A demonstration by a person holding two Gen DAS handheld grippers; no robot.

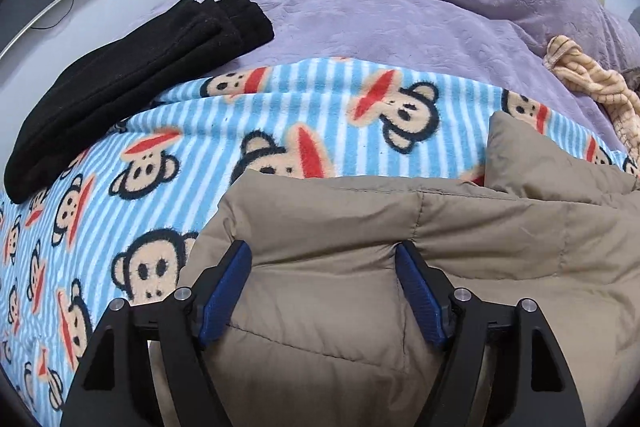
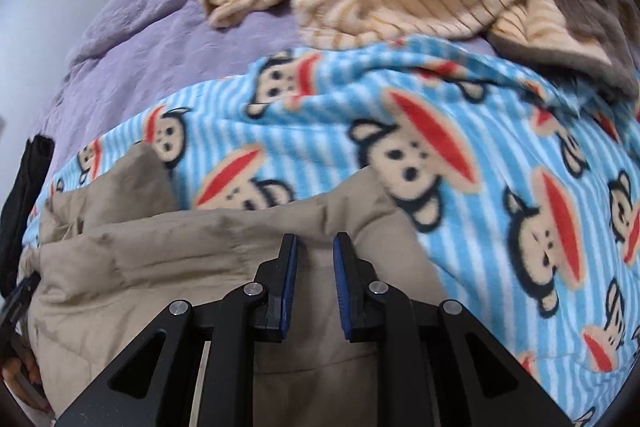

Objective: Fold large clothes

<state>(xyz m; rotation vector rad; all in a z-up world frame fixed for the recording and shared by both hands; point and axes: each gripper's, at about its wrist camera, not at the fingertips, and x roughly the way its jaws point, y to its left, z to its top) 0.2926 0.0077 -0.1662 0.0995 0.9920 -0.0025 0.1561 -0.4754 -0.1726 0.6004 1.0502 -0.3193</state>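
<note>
tan padded jacket (image 1: 400, 227) on bed | left tongs (image 1: 322, 259) spread | right tongs (image 2: 315, 247) pinching jacket

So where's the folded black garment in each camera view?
Left wrist view: the black garment lies upper left, across the monkey blanket and the purple cover.
Right wrist view: only a sliver of it shows at the left edge.
Shared landmark: the tan jacket, low in both views.
</note>
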